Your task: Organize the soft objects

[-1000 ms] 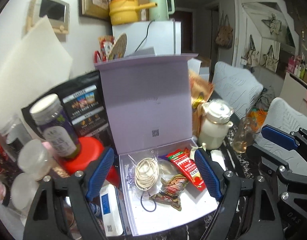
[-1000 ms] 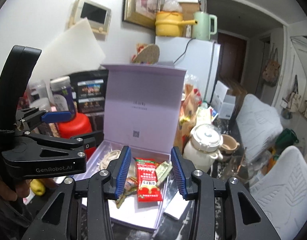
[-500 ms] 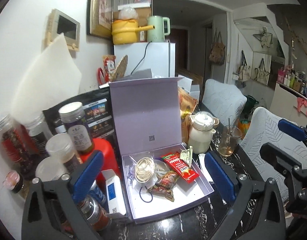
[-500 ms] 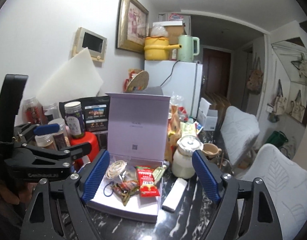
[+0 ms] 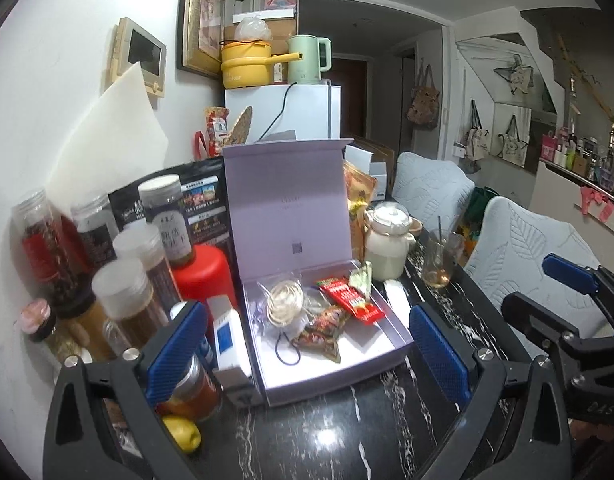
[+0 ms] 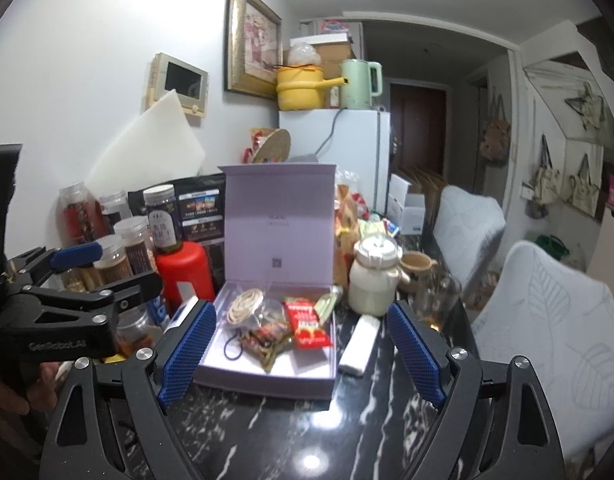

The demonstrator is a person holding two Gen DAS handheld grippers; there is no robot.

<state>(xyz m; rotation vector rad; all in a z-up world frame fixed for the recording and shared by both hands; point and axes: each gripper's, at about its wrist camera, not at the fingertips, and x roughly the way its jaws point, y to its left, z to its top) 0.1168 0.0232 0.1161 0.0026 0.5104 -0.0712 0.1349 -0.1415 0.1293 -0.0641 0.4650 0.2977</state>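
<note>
A lilac box (image 5: 327,376) (image 6: 267,380) stands on the black marble table with its lid upright. Inside lie a cream coil of bands (image 5: 285,302) (image 6: 245,306), a red sachet (image 5: 349,300) (image 6: 307,320), a dark snack packet (image 5: 323,330) (image 6: 267,340) and a black hair tie (image 5: 287,350). My left gripper (image 5: 307,348) is open, short of the box's front wall, and holds nothing. My right gripper (image 6: 301,352) hangs before the box with its jaws opening and nothing held between them. Each gripper also shows at the other view's edge.
Several jars (image 5: 127,280) and a red canister (image 5: 203,276) crowd the left of the box. A white pot (image 5: 387,244), a glass (image 5: 439,264) and a white packet (image 6: 359,344) stand to its right. A lemon (image 5: 183,432) lies near left. Pale chairs (image 6: 547,320) stand on the right.
Both grippers have drawn back from the box and spread their jaws wide. The items stay in the box, which now looks smaller and farther off.
</note>
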